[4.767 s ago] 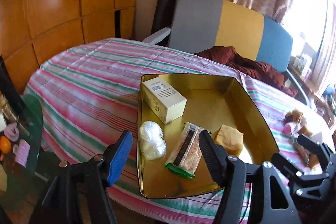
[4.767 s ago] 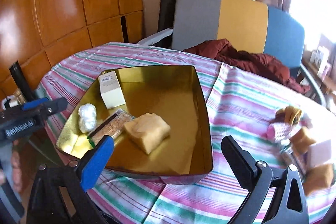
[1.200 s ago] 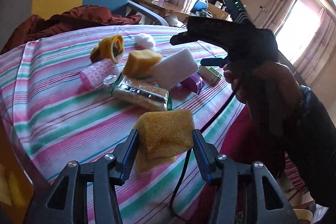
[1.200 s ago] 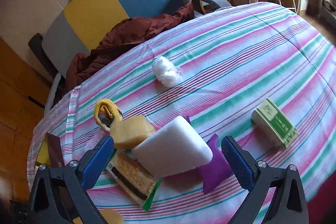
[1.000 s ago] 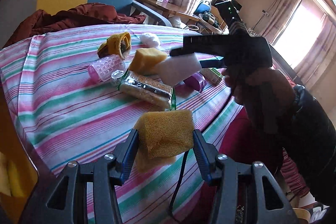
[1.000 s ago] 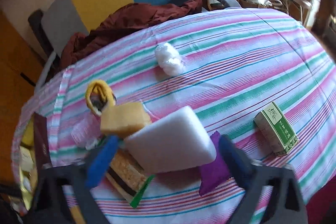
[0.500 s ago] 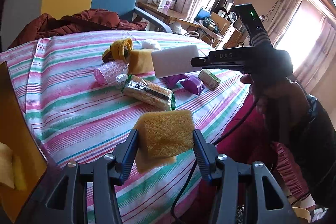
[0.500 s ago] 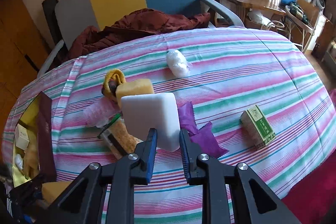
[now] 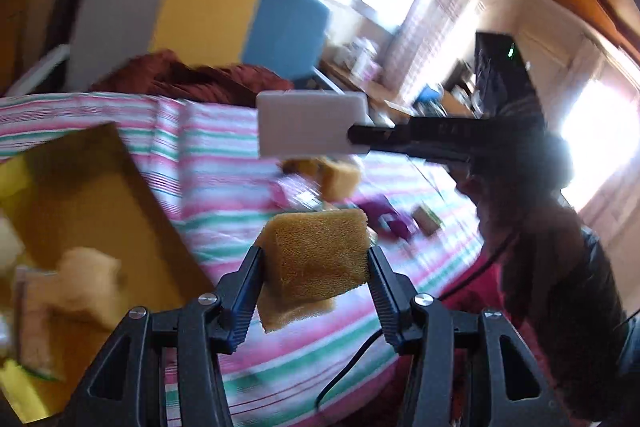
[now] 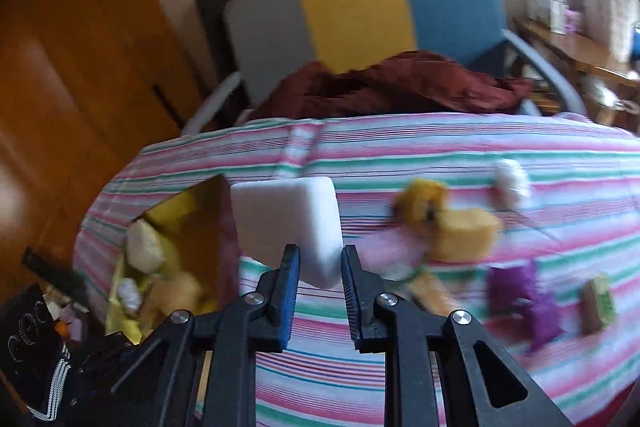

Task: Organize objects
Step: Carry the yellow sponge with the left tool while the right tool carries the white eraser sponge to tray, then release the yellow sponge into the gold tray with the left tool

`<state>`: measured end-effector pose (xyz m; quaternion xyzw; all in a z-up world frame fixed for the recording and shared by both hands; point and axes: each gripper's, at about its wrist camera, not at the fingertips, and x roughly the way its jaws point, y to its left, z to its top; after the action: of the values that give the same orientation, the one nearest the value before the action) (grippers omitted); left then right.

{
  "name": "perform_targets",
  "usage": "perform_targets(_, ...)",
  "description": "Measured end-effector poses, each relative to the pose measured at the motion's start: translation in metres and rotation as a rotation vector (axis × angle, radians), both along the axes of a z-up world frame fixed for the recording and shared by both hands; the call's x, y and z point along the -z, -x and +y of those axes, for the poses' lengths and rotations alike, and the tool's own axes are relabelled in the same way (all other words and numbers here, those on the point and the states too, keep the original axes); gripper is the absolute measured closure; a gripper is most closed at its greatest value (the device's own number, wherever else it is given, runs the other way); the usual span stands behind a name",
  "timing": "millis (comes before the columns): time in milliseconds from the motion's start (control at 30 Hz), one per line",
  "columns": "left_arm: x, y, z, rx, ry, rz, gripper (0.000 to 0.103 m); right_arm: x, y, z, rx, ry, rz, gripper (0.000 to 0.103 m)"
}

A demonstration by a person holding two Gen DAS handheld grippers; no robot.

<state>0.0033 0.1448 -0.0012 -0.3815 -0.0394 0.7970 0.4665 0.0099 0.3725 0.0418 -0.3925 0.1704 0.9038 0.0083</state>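
My left gripper (image 9: pixel 316 259) is shut on a yellow-brown sponge (image 9: pixel 316 253) and holds it in the air above the striped table, right of the gold tray (image 9: pixel 92 195). My right gripper (image 10: pixel 318 263) is shut on a white foam block (image 10: pixel 288 223) and holds it up above the table, just right of the gold tray (image 10: pixel 200 211). The same white block (image 9: pixel 310 125) and the right gripper's body show in the left wrist view. The tray holds a sponge piece (image 9: pixel 88 279), a snack bar and other small items.
On the striped cloth lie a yellow sponge (image 10: pixel 464 235), a yellow-brown ring object (image 10: pixel 420 207), a white ball (image 10: pixel 510 183), a purple pouch (image 10: pixel 532 297) and a green box (image 10: pixel 600 303). A grey-yellow-blue chair (image 10: pixel 360 7) with a maroon cloth stands behind the table.
Both grippers have swung left toward the gold tray, each carrying its item. The right gripper has closed on the white block and lifted it off the pile.
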Motion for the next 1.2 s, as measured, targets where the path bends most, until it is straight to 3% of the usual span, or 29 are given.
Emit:
perform_targets(133, -0.008, 0.017, -0.054, -0.147, -0.005, 0.019, 0.051, 0.005, 0.045, -0.056, -0.122, 0.045, 0.0, 0.081)
perform_targets(200, -0.008, 0.025, -0.085, -0.24, 0.009, 0.026, 0.05, 0.009, 0.067, -0.083, -0.174, 0.064, -0.004, 0.073)
perform_targets(233, -0.005, 0.028, -0.099, -0.281, 0.017, 0.023, 0.05, 0.011, 0.077, -0.095, -0.195, 0.075, -0.002, 0.052)
perform_targets(300, 0.001, 0.033, -0.119, -0.344, 0.038, 0.014, 0.05, 0.013, 0.092, -0.116, -0.225, 0.088, 0.014, 0.031)
perform_targets(400, 0.015, 0.038, -0.147, -0.424, 0.091, -0.002, 0.046, 0.014, 0.102, -0.14, -0.262, 0.087, 0.026, 0.025)
perform_targets(500, 0.032, 0.038, -0.167, -0.497, 0.156, -0.031, 0.044, 0.015, 0.093, -0.15, -0.262, 0.054, 0.068, 0.001)
perform_targets(600, 0.045, 0.04, -0.181, -0.548, 0.207, -0.06, 0.041, 0.015, 0.079, -0.157, -0.273, -0.01, 0.092, 0.0)
perform_targets(733, 0.054, 0.043, -0.181, -0.548, 0.236, -0.064, 0.036, 0.021, 0.063, -0.164, -0.256, -0.13, 0.082, 0.0)
perform_targets(833, 0.058, 0.045, -0.178, -0.535, 0.242, -0.071, 0.035, 0.026, 0.053, -0.164, -0.24, -0.15, 0.076, 0.0)
perform_targets(967, 0.055, 0.039, -0.178, -0.565, 0.267, -0.06, 0.027, 0.036, 0.04, -0.159, -0.168, -0.191, 0.051, 0.0)
perform_targets(1067, 0.045, 0.034, -0.183, -0.584, 0.253, -0.021, 0.02, 0.052, 0.036, -0.154, -0.2, -0.151, -0.02, 0.012)
perform_targets(1200, 0.033, 0.032, -0.184, -0.611, 0.282, 0.031, 0.02, 0.064, 0.023, -0.153, -0.193, -0.162, -0.049, 0.013)
